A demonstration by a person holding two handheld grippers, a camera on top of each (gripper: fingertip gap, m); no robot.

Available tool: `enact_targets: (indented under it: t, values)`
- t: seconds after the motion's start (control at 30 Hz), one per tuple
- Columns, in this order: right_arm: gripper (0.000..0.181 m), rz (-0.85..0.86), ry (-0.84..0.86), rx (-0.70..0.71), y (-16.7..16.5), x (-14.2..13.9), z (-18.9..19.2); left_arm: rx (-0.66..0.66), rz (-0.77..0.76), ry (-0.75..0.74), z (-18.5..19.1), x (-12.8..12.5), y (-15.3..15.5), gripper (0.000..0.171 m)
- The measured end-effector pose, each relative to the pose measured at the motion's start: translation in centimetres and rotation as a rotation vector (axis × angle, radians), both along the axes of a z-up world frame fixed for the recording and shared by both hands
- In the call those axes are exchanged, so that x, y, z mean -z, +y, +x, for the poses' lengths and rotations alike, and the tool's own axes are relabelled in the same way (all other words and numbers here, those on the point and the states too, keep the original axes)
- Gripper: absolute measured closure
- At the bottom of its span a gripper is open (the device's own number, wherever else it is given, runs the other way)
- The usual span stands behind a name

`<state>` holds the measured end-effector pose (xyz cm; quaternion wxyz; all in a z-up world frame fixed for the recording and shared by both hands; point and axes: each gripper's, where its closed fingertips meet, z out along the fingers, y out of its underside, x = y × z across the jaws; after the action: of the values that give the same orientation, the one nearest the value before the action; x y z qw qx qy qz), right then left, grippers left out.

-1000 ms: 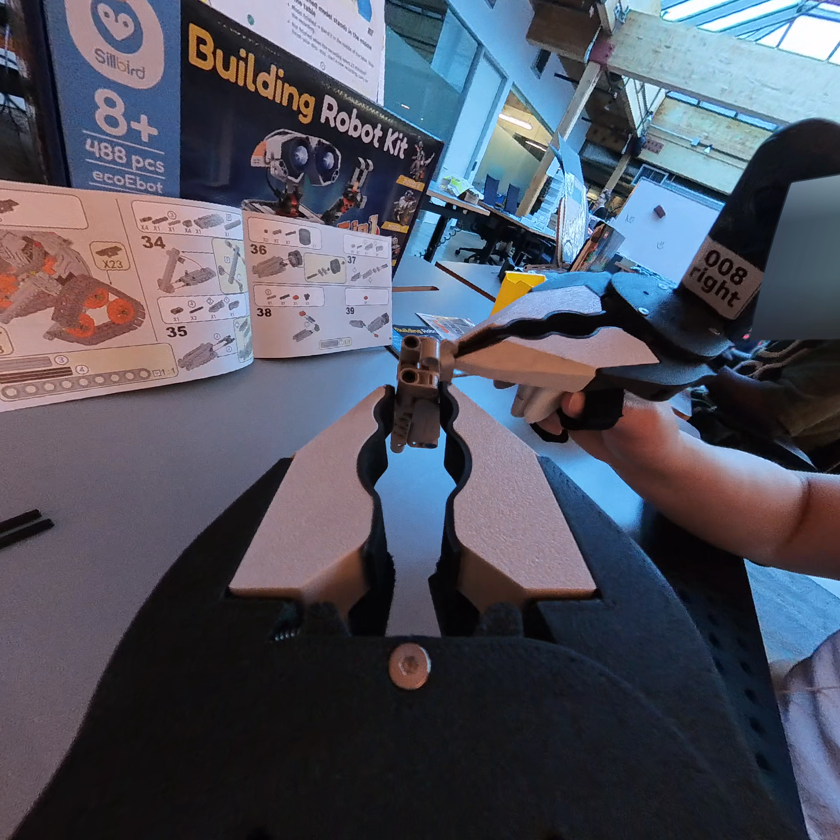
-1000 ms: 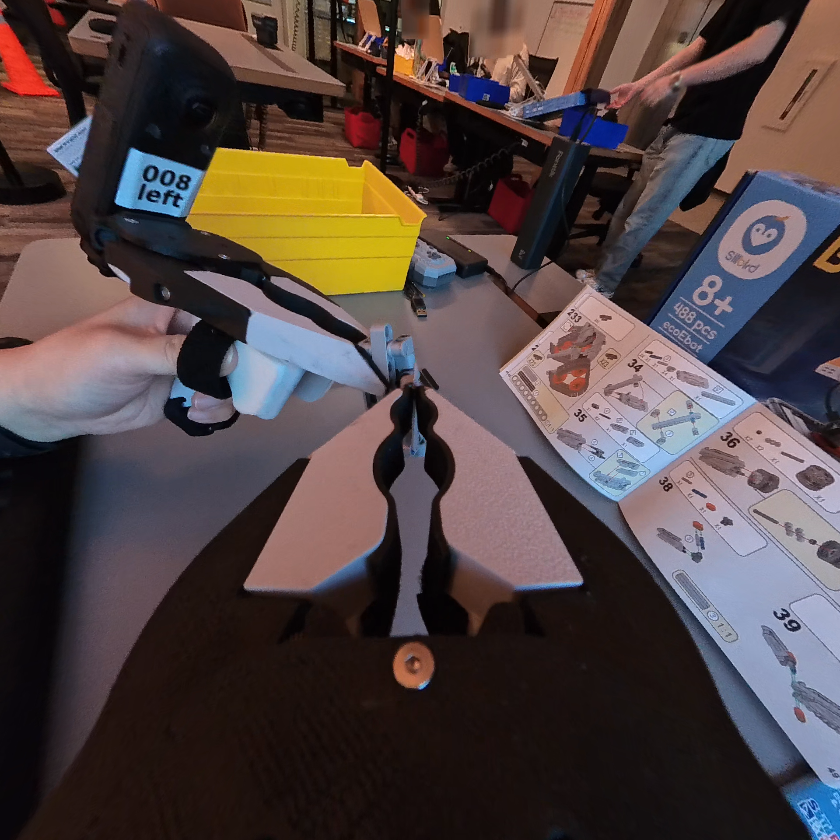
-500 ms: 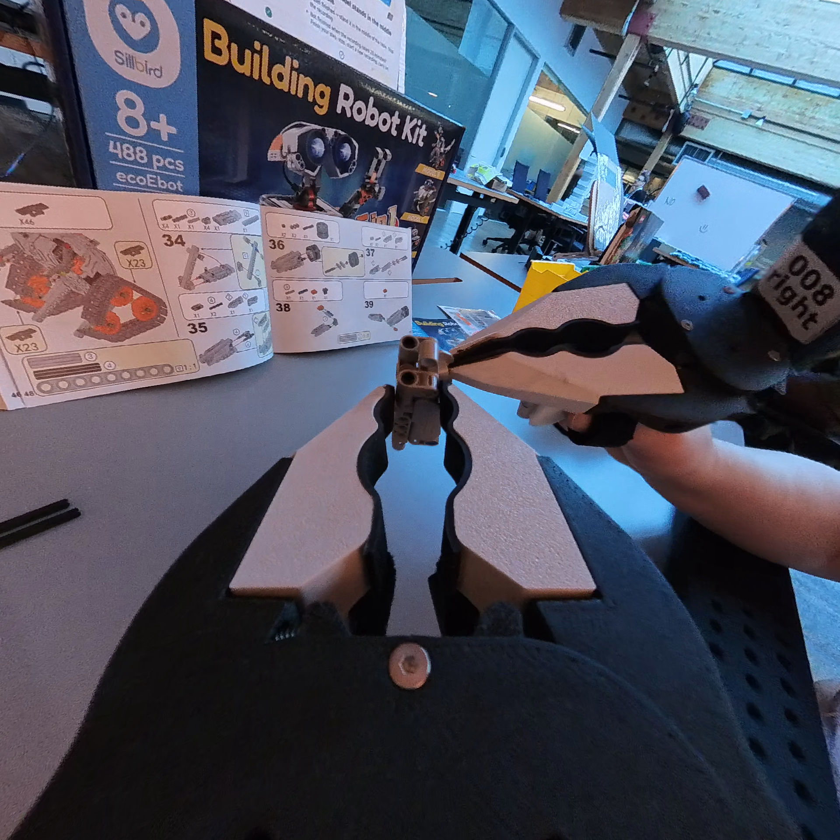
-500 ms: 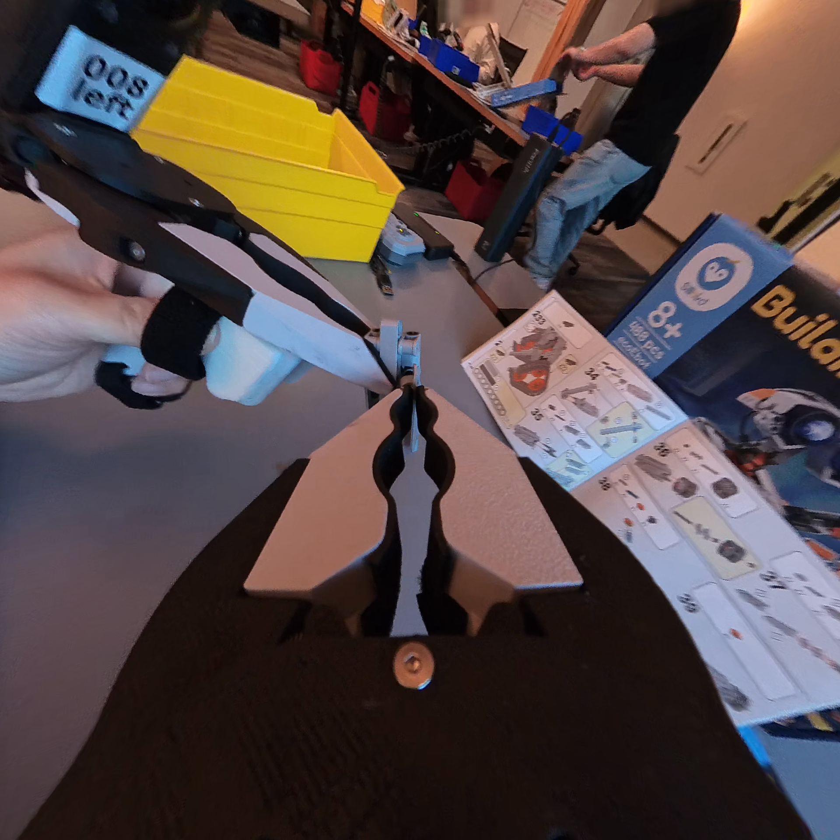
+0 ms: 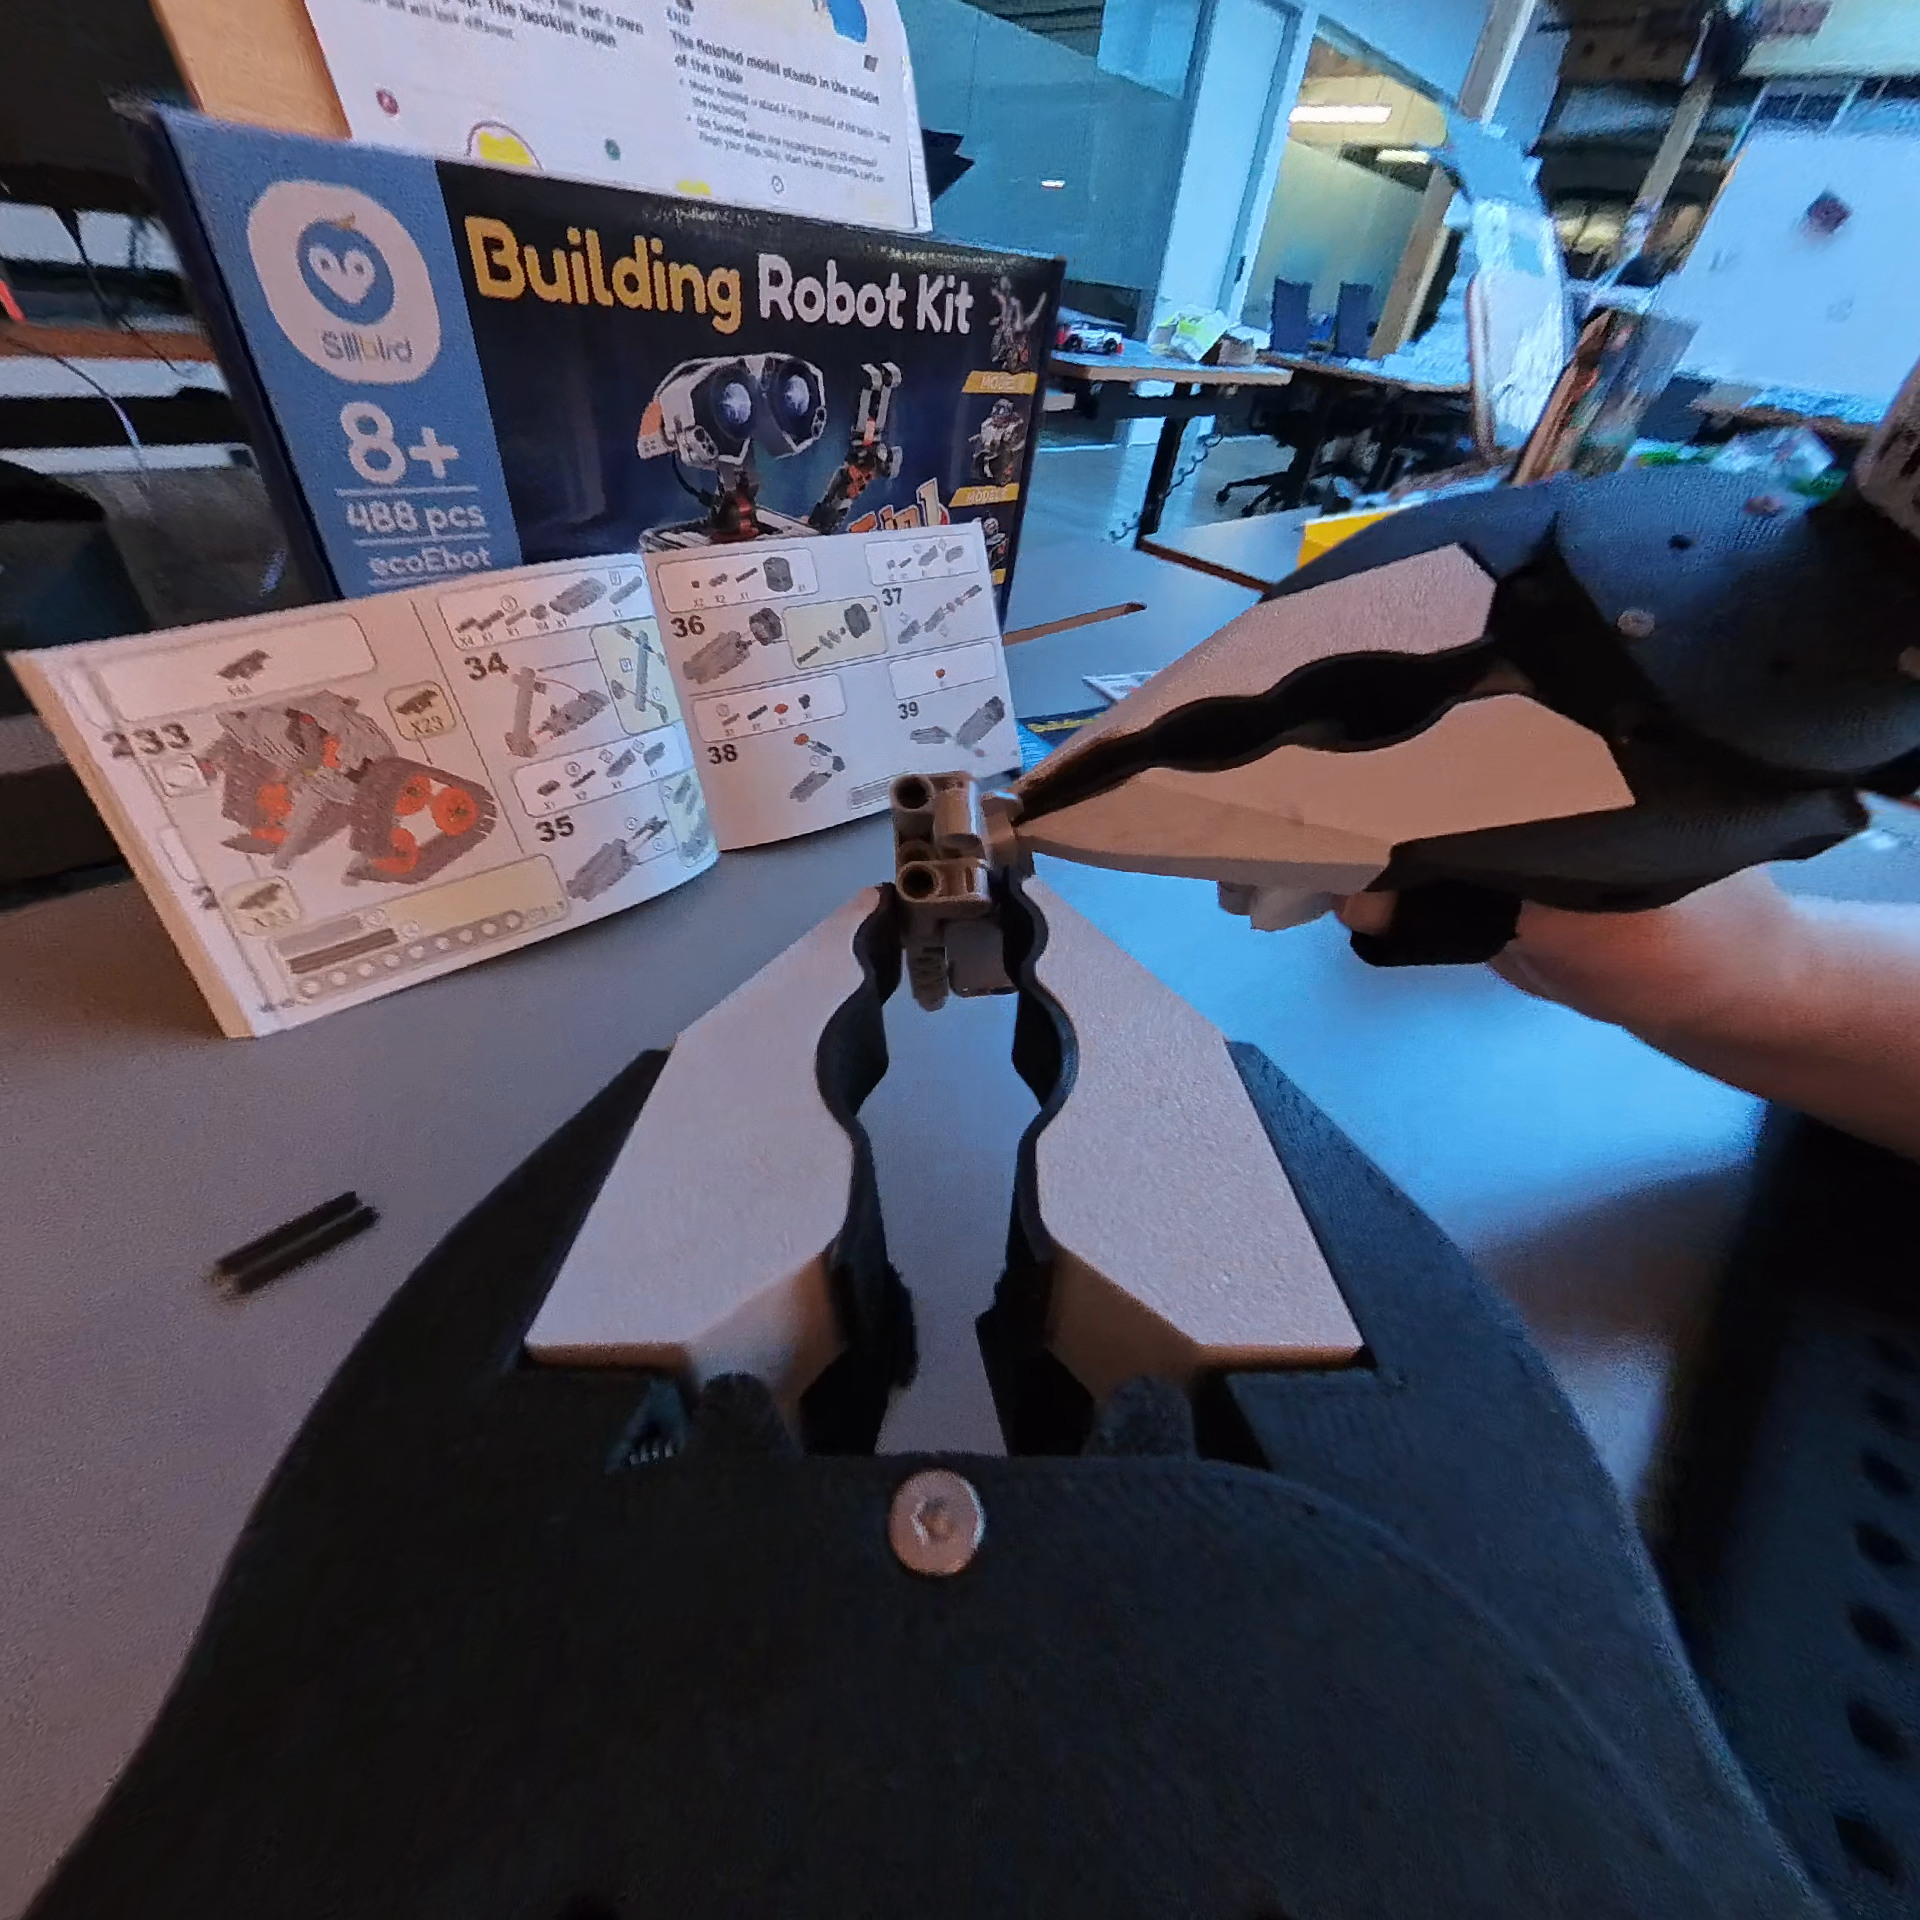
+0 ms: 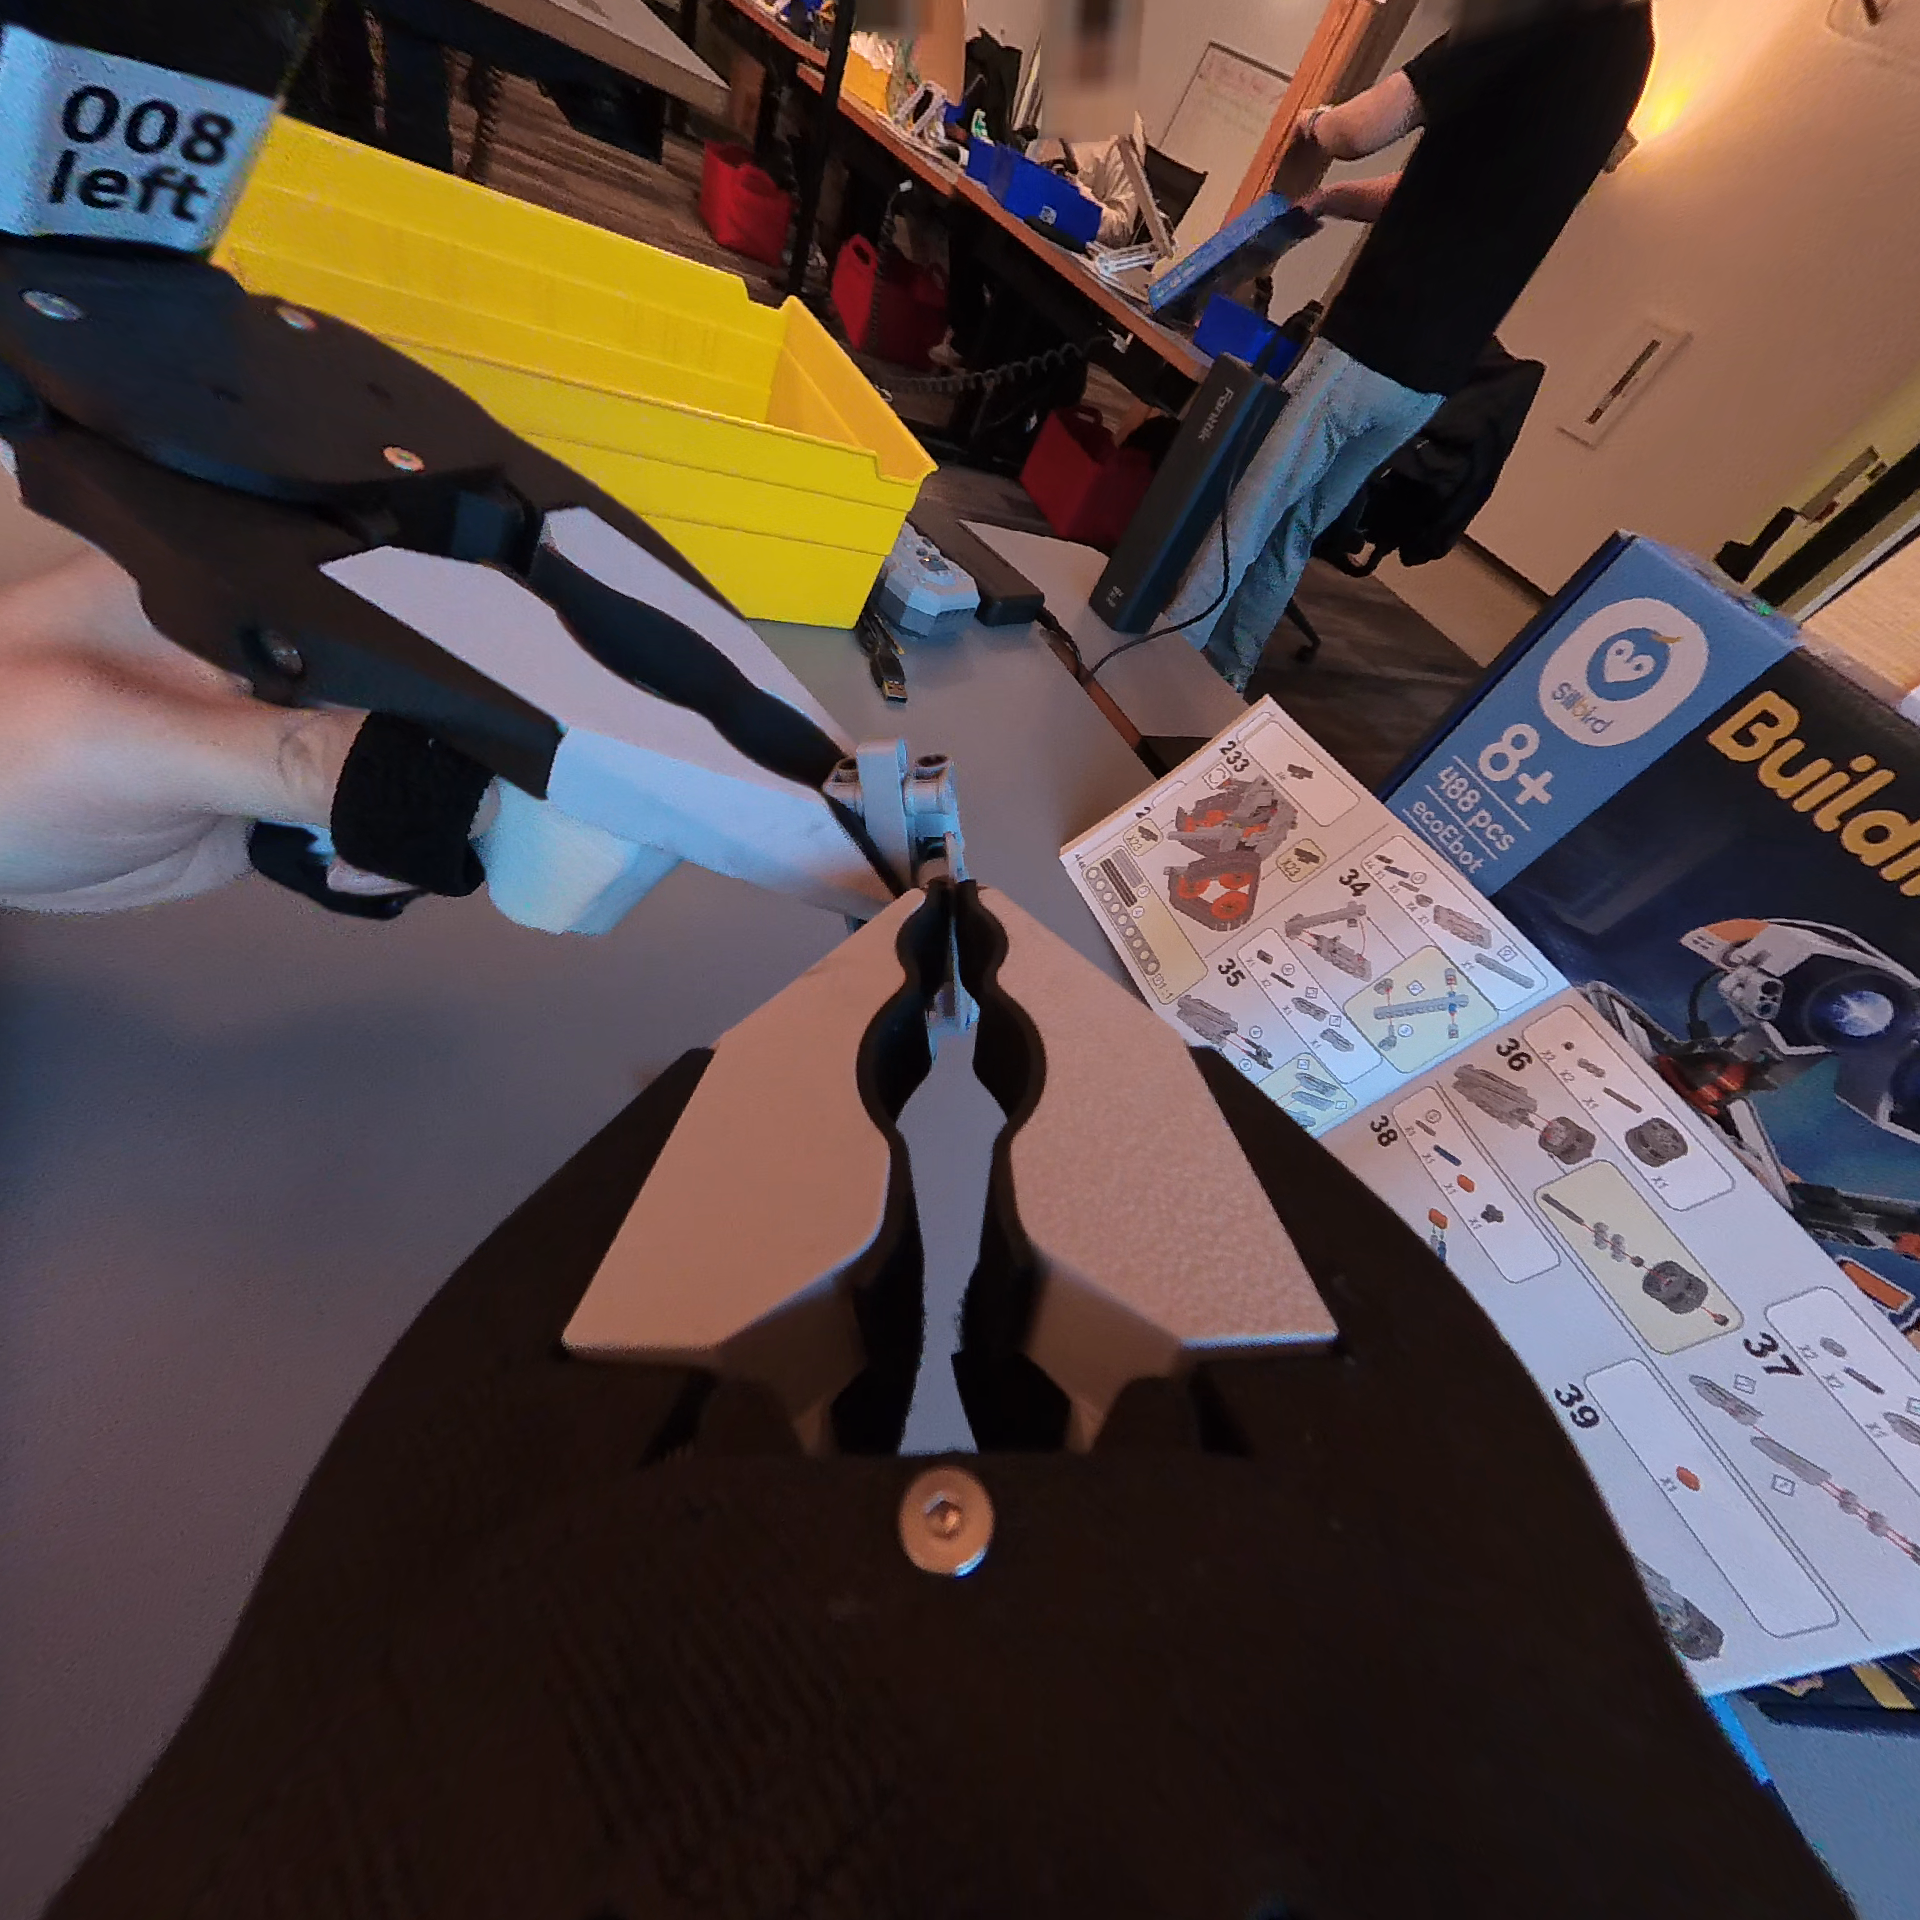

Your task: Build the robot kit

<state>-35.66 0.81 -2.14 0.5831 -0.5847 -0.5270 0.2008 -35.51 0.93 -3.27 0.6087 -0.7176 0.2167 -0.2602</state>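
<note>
Both views swung; left gripper [image 5: 948, 914] jaws pinch the grey assembly [image 5: 940, 883], right gripper [image 6: 940, 904] jaws pinching its side.

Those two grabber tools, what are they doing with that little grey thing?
A person holds a tool in each hand, above a grey table. The left tool is shut on a small grey building-brick piece with round holes. The right tool comes from the side, pinching a thin grey part against that same piece. Behind them an instruction booklet lies open, leaning against the kit's box. Two black rods lie on the table, and a yellow bin sits farther off.
</note>
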Motion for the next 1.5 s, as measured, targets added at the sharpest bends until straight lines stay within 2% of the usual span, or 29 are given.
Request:
enact_targets:
  t: [0.3,0.53,0.77,0.9,0.93,1.0,1.03,1.07,1.1,1.13,1.2,1.3,1.33,1.4,1.5]
  values:
    - [0.181,0.034,-0.002,0.044,0.0,0.2,-0.1,-0.076,0.051,0.125,-0.1,0.2,0.0,0.155]
    - [0.181,0.048,0.028,0.040,-0.1,-0.1,-0.2,-0.059,0.032,0.068,0.3,-0.2,-0.3,0.155]
    - [0.181,0.054,0.043,-0.011,-0.6,-0.7,-0.3,-0.054,0.057,0.078,0.3,-0.6,-0.7,0.155]
    - [0.180,0.031,-0.008,-0.033,-0.2,0.0,-0.5,-0.069,0.030,0.084,0.1,-0.2,-0.3,0.155]
    - [0.180,0.022,-0.037,-0.056,0.2,0.3,-0.4,-0.062,-0.002,0.063,0.1,0.1,-0.1,0.155]
    - [0.178,-0.067,-0.018,-0.164,0.0,-0.3,-0.1,0.034,-0.062,-0.070,0.4,-0.3,-0.1,0.155]
    - [0.173,-0.134,0.016,-0.215,-0.3,-1.0,0.3,0.104,-0.085,-0.159,0.7,-1.0,-0.4,0.155]
    - [0.160,-0.202,0.056,-0.260,-0.4,-1.7,0.8,0.161,-0.104,-0.231,0.8,-1.6,-0.8,0.155]
    - [0.150,-0.278,0.090,-0.324,-0.8,-2.2,1.3,0.187,-0.114,-0.271,0.6,-1.9,-1.1,0.155]
    - [0.149,-0.365,0.119,-0.403,-1.5,-2.7,1.7,0.208,-0.111,-0.278,0.5,-1.9,-1.3,0.155]
    - [0.144,-0.527,0.166,-0.532,-2.7,-3.1,2.4,0.266,-0.106,-0.235,1.0,-1.6,-2.2,0.155]
    - [0.139,-0.639,0.155,-0.629,-3.6,-2.1,2.5,0.343,-0.063,-0.132,2.2,-1.4,-3.4,0.155]
    - [0.137,-0.651,0.128,-0.656,-4.0,-1.5,2.4,0.365,-0.044,-0.102,2.6,-1.4,-3.9,0.155]
    - [0.144,-0.646,0.080,-0.719,-5.2,-0.7,2.6,0.386,-0.007,-0.051,3.2,-1.4,-4.5,0.155]
    - [0.158,-0.585,0.082,-0.721,-5.2,-0.9,2.6,0.409,0.035,-0.016,3.7,-1.5,-5.2,0.155]
